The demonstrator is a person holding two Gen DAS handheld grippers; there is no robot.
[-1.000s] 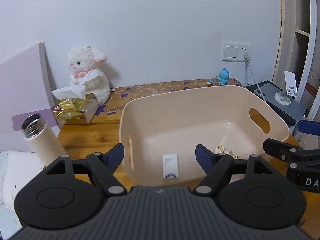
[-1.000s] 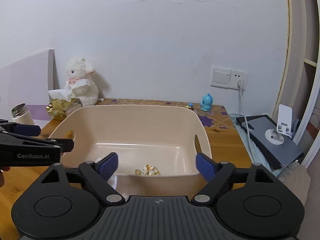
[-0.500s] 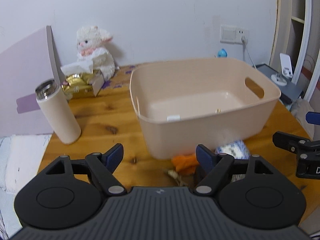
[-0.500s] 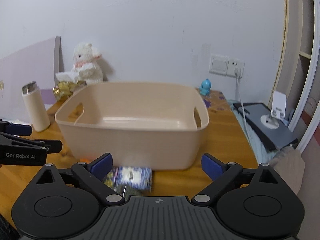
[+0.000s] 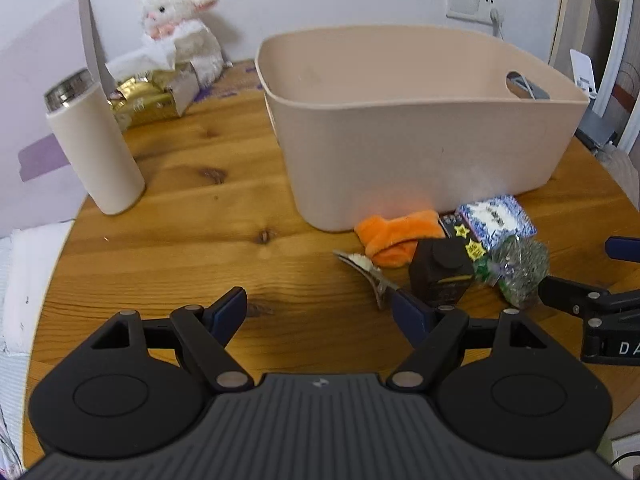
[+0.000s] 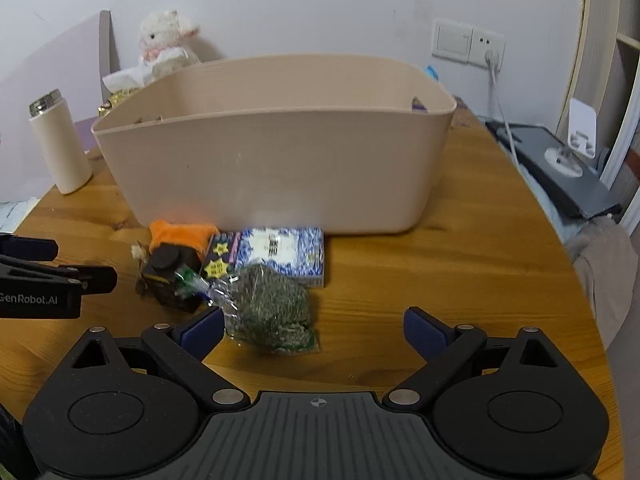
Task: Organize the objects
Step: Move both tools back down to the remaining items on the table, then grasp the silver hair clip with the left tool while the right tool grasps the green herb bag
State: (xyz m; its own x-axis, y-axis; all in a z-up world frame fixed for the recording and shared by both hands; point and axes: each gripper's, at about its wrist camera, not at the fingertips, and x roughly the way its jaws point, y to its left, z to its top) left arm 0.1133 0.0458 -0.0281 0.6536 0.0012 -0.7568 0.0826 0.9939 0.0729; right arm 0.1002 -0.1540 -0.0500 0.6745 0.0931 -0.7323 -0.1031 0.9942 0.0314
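A beige plastic bin (image 5: 416, 128) (image 6: 276, 160) stands on the round wooden table. In front of it lie an orange plush cloth (image 5: 394, 236) (image 6: 176, 232), a black bottle (image 5: 440, 268) (image 6: 170, 276), a blue-and-white patterned box (image 5: 496, 216) (image 6: 280, 254), a clear bag of green stuff (image 5: 518, 268) (image 6: 268, 308) and a hair clip (image 5: 368, 272). My left gripper (image 5: 320, 312) is open, low over bare table left of the pile. My right gripper (image 6: 316, 326) is open, with the green bag just ahead of its left finger.
A cream thermos (image 5: 94, 148) (image 6: 60, 144) stands at the table's left. A white plush lamb (image 5: 180, 28) and a gold tissue box (image 5: 148, 96) sit at the back left. A dark device with a white stand (image 6: 560, 164) lies right of the table.
Both grippers have pulled back and lowered from above the bin. The pile of small objects in front of the bin has come into view.
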